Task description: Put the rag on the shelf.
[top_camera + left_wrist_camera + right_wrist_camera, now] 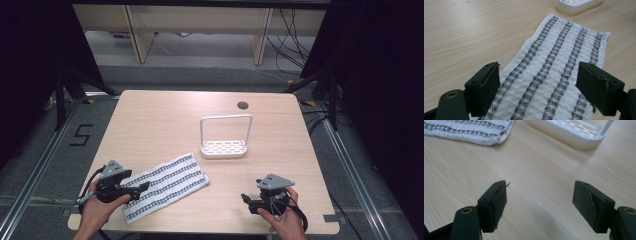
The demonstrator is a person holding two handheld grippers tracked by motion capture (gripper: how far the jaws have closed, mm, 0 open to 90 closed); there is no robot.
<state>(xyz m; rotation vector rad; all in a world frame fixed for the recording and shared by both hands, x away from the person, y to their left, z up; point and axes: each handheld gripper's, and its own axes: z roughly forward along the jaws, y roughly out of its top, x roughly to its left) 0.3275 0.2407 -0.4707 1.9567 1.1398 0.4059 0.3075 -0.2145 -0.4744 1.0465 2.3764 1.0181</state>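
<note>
Soft even light — dark, dim surroundings

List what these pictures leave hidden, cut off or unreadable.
- Towel: left gripper view, near end cut off by the bottom edge and the jaws.
- Rack: right gripper view, handle and far side cut off by the top edge.
- Underside of the towel: hidden by its own cloth, so anything beneath is unknown.
- Table hole: high view, too small to see inside.
</note>
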